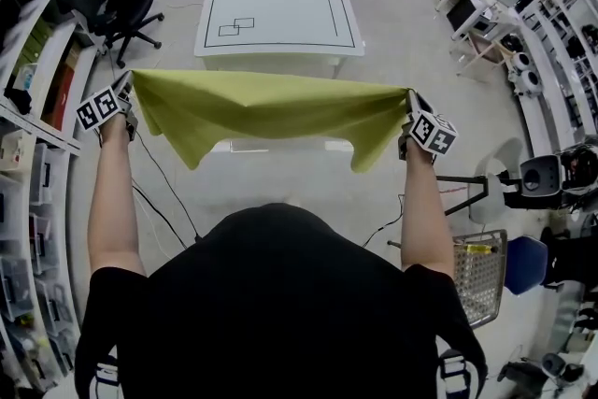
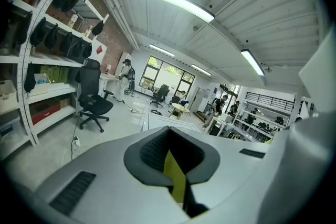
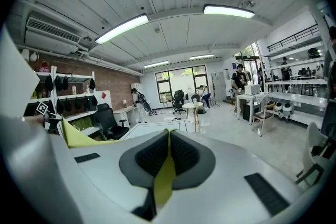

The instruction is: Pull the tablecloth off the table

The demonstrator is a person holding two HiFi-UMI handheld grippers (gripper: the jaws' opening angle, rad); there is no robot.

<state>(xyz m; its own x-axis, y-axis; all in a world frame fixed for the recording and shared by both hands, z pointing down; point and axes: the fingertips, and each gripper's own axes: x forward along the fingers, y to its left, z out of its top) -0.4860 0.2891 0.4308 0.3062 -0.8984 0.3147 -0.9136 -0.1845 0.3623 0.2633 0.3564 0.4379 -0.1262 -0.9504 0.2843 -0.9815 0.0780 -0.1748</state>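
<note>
Two corners pinched: left gripper (image 1: 127,91) and right gripper (image 1: 409,107) fingers clenched on the tablecloth (image 1: 266,107); we hold it midair, off the table (image 1: 280,53). Pull looks finished.

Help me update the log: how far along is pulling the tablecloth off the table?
Done: the tablecloth is off, and the white table stands bare beyond it. In hand: the left gripper and right gripper are each shut on an upper corner, holding it stretched in the air. Left: nothing of the pull itself; the cloth just isn't set down anywhere.
</note>
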